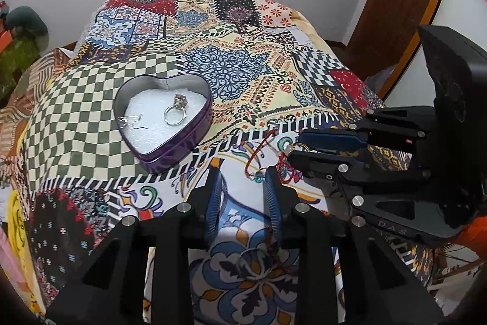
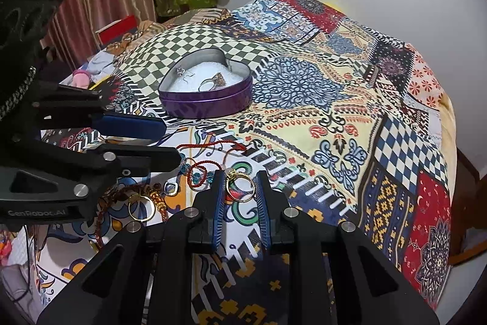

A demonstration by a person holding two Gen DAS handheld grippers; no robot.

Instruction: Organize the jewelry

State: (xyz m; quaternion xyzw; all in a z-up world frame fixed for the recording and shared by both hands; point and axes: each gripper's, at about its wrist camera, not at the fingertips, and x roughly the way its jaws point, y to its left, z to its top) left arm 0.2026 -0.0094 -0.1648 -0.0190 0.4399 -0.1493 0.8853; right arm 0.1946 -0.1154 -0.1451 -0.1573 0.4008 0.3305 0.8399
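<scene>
Gold ring [image 2: 240,183] lying on patterned bedspread [image 2: 350,118], sitting between right gripper [image 2: 240,188] fingers, narrowing around it. Left gripper [image 1: 243,185] narrow, empty. Squeezing gently, lifting straight, heading toward heart tin [image 2: 207,108].

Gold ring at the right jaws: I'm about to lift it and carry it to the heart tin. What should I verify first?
1. Right gripper on the gold ring, pads against both sides: ok.
2. Grip firm enough to lift: cannot tell.
3. Ring free of the red cord bracelet lying beside it: cannot tell.
4. Heart tin open, with room beside the silver ring and earring: ok.
5. Way to the tin, only bedspread between: ok.
6. Left gripper, jaws open, close but apart from the right: ok.
</scene>
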